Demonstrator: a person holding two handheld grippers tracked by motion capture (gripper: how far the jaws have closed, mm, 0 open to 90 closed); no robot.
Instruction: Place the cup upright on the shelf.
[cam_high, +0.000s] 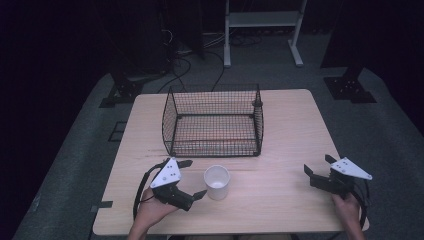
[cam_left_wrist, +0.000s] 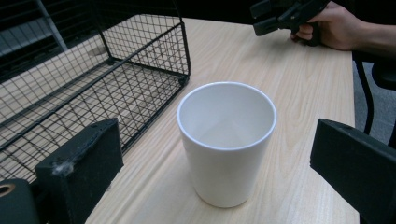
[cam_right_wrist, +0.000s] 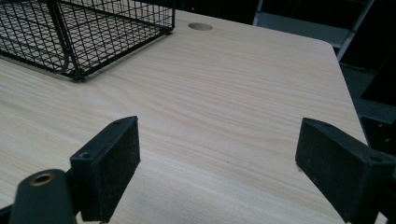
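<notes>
Cup (cam_high: 217, 182): stands upright on the table (cam_high: 290, 130), near the front edge, just right of the left gripper (cam_high: 189, 178) and in line with its gap. In the left gripper view the cup (cam_left_wrist: 227, 140) sits between the two black jaws, apart from both; jaws spread wide, gripping nothing.
Look: white, plain, smooth, no handle, tapering slightly toward the base; round rim; inside bare and white.
Basket (cam_high: 214, 121): black wire mesh, rectangular, open top, just behind the cup toward the table's middle; nothing lies in it, the wood showing through the mesh. The left gripper view has its near corner (cam_left_wrist: 184, 77) left of the cup.
Right gripper (cam_high: 320, 170): well apart from the cup, near the table's right front edge, held by a hand (cam_high: 347, 206); jaws released, wide, over bare wood.
Table: pale wood grain, with a round hole (cam_right_wrist: 200, 26) near the far edge in the right gripper view.
</notes>
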